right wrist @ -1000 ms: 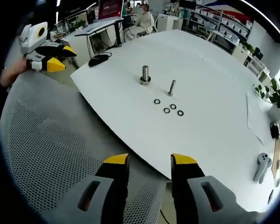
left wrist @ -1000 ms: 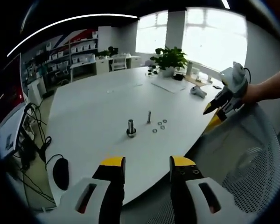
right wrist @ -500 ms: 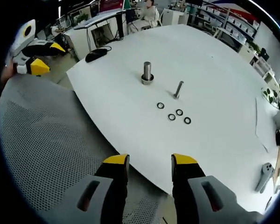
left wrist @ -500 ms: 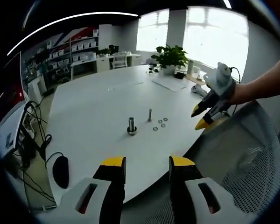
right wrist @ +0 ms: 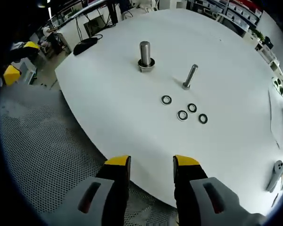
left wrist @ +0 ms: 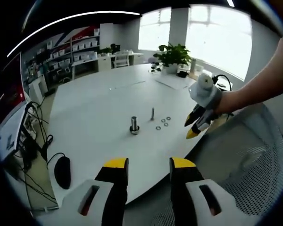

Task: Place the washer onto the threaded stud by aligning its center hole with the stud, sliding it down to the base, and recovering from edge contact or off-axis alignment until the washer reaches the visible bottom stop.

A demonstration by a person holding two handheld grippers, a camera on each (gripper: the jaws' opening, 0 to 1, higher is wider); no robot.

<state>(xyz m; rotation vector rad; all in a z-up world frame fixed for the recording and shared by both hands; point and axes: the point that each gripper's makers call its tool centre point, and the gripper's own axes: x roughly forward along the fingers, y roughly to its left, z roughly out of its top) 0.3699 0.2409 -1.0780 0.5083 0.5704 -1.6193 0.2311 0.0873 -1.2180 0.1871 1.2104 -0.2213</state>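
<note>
No writing or brand mark is legible in either view.

In the left gripper view, a computer mouse (left wrist: 62,172) lies at the near left edge of the white table (left wrist: 99,108), with cables hanging beside it. The left gripper (left wrist: 148,165) hovers before the table's near rim, its yellow-tipped jaws parted and holding nothing. Further in stand a thick stud (left wrist: 134,125) and a thinner threaded stud (left wrist: 152,113), with small washers (left wrist: 162,123) lying just right of them. The right gripper (left wrist: 195,125) reaches in from the right, held by a hand, over the table's edge beside a grey mesh chair (left wrist: 245,165). Shelving, a potted plant (left wrist: 172,56) and bright windows sit at the far end.

In the right gripper view, the left gripper (right wrist: 16,63) shows at the left edge. The right gripper (right wrist: 151,163) is released, jaws apart and empty, above the mesh chair (right wrist: 42,155). Four washers (right wrist: 184,109) lie flat on the table (right wrist: 108,108), near the threaded stud (right wrist: 190,76) but apart from it; the thick stud (right wrist: 145,56) stands to its left.
</note>
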